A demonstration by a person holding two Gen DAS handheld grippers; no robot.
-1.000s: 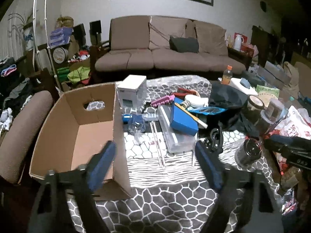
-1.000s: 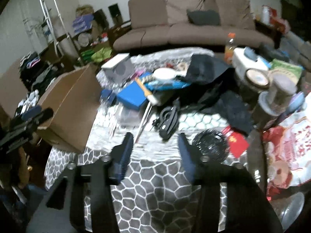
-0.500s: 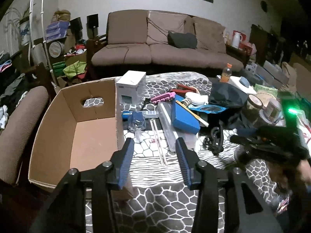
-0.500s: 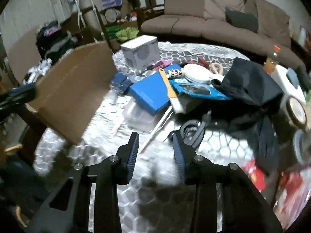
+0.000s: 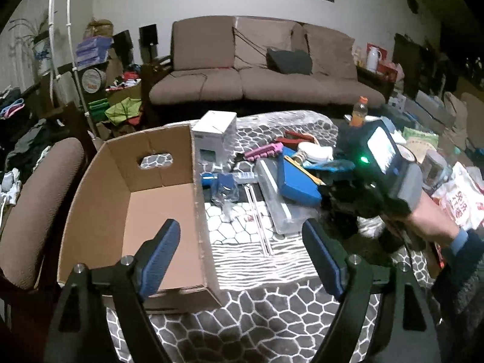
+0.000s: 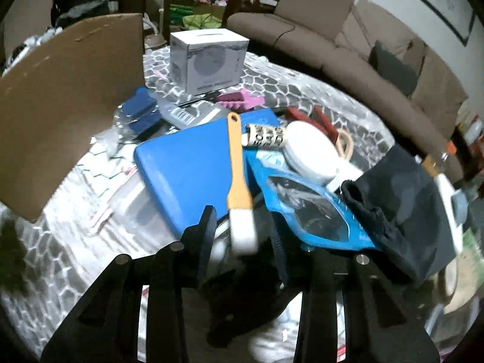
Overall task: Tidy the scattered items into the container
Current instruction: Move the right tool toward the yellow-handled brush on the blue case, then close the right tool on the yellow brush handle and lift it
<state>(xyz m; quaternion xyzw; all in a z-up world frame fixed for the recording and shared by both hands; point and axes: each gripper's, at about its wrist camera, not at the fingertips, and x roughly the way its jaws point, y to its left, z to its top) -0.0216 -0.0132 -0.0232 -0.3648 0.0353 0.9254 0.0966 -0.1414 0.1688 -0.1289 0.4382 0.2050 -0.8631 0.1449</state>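
An open, empty cardboard box (image 5: 99,199) stands at the table's left, seen from outside as a brown wall (image 6: 60,106) in the right wrist view. My left gripper (image 5: 242,257) hovers over the box's right wall, its jaws opening with nothing between them. A yellow-handled brush (image 6: 237,163) lies across a blue case (image 6: 181,169). My right gripper (image 6: 242,239) is low over the pile, its jaws closing, with the brush's white bristles between the fingertips and a gap on each side. A dark object lies under them.
Around the pile are a white carton (image 6: 208,60), a pink comb (image 6: 239,99), a white round tub (image 6: 311,154), a blue pouch (image 6: 305,211) and a black cloth bag (image 6: 399,205). A clear plastic case (image 5: 278,199) lies by the box. A person's hand (image 5: 429,220) holds the right tool.
My left jaws narrowed, then spread wide. My right gripper rolled and dropped toward the pile, its jaws narrowing, and the brush's bristles now sit between them.
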